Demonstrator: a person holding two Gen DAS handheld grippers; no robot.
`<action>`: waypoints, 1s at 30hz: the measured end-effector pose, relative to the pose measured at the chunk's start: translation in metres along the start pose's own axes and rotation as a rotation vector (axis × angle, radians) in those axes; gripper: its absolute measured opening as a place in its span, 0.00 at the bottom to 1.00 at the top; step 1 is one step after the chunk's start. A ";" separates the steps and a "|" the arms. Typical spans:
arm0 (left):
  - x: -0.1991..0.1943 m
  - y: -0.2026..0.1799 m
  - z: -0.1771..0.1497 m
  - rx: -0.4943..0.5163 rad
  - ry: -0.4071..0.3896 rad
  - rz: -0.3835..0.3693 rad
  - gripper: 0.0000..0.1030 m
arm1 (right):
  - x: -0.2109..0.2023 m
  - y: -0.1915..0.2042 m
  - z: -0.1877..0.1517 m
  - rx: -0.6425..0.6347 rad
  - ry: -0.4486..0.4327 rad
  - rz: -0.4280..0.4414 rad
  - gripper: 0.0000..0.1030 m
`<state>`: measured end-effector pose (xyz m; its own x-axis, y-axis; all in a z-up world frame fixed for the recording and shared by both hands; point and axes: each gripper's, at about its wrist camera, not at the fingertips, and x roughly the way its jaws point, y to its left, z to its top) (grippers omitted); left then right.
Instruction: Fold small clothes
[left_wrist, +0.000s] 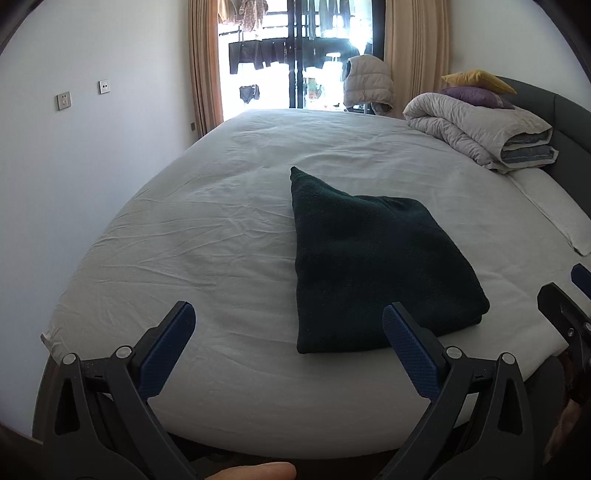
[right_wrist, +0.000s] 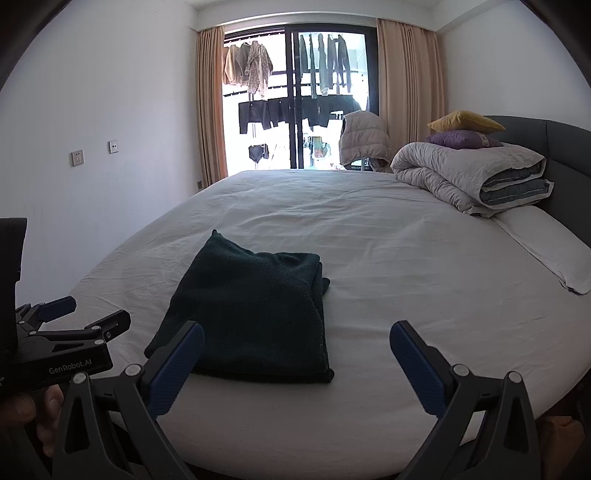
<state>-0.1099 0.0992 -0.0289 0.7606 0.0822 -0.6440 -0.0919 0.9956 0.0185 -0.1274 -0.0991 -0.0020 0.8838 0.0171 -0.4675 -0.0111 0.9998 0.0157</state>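
Folded cloth (right_wrist: 251, 314) on bed (right_wrist: 406, 277) — duvet (right_wrist: 469, 177) behind

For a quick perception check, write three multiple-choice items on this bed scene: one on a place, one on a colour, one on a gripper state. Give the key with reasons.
1. Where does the folded garment lie?
A. on the white bed sheet, near its front edge
B. on top of the rolled duvet
C. on the floor by the window

2. What colour is the top cushion on the rolled duvet?
A. red
B. yellow
C. white

3. How do the left gripper and right gripper stand?
A. both shut on cloth
B. one open, one shut
C. both open, holding nothing

Key: 1 A, the dark green garment rests flat on the sheet just ahead of the grippers. 2 B, a yellow cushion sits on a purple one. 3 C, each pair of fingers is spread wide with only sheet between them.
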 end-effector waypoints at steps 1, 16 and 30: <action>0.004 0.000 -0.001 -0.003 0.007 0.001 1.00 | 0.003 0.001 -0.002 -0.002 0.011 -0.001 1.00; 0.041 0.000 -0.007 -0.023 0.075 -0.010 1.00 | 0.031 -0.001 -0.018 0.019 0.110 0.008 1.00; 0.048 -0.002 -0.006 -0.026 0.083 -0.004 1.00 | 0.040 -0.004 -0.018 0.042 0.141 0.025 1.00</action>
<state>-0.0772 0.1004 -0.0642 0.7049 0.0731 -0.7055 -0.1061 0.9943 -0.0031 -0.1006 -0.1021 -0.0371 0.8091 0.0462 -0.5858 -0.0102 0.9979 0.0647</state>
